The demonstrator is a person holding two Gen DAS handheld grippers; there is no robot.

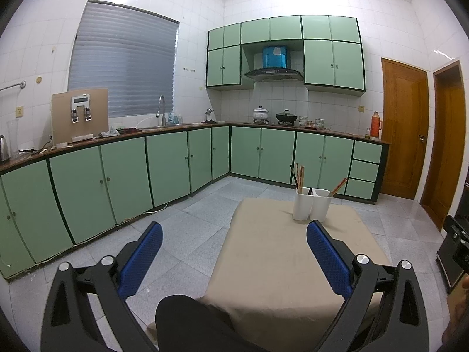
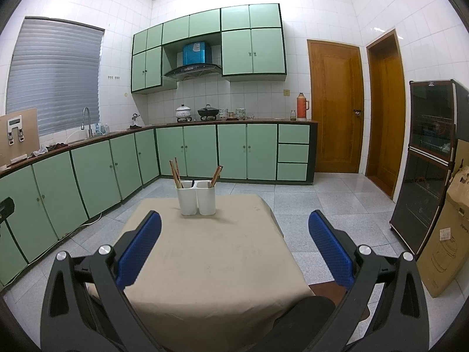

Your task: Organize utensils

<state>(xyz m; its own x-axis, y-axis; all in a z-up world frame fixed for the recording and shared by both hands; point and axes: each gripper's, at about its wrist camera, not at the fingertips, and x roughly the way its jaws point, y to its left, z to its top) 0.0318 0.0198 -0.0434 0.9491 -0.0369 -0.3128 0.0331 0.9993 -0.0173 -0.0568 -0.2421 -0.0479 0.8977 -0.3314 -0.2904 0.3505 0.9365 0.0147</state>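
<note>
Both claws, left (image 1: 234, 231) and right (image 2: 234, 220), gape empty above the table (image 2: 211, 264); ahead, two white holders (image 2: 198, 198) with chopsticks (image 2: 176, 173), nothing between.

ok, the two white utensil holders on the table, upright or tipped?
Upright. Both white utensil holders stand side by side on the cloth-covered table, rims up, chopsticks sticking out of each top.
</note>
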